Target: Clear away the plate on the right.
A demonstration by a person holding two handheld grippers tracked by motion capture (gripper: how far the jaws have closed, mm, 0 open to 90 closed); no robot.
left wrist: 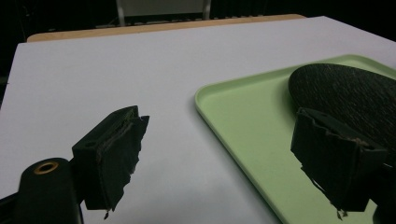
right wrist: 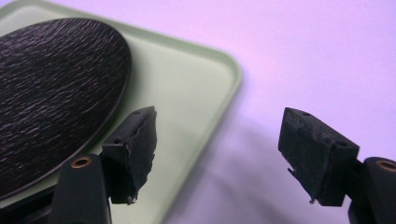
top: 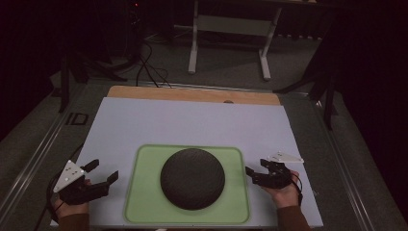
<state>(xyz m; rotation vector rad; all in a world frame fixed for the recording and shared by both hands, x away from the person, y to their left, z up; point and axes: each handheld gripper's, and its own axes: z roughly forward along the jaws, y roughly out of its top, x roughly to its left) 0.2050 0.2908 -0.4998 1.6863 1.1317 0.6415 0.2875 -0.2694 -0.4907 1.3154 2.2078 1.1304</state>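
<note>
A dark, finely ribbed dome, like a bowl turned upside down (top: 192, 178) (left wrist: 345, 93) (right wrist: 51, 88), rests in the middle of a light green tray (top: 144, 192) (left wrist: 247, 121) (right wrist: 187, 93) near the table's front edge. My left gripper (top: 103, 172) (left wrist: 217, 158) hovers open just left of the tray, nothing between its jaws. My right gripper (top: 257, 169) (right wrist: 219, 154) is open too, just off the tray's right rim, its jaws spanning the tray's corner and the white surface.
The tray lies on a white board (top: 192, 120) over a wooden tabletop (top: 192, 94). Beyond the table stand a white desk frame (top: 228, 33), black stand legs (top: 72, 72) and cables (top: 149, 67) on the floor.
</note>
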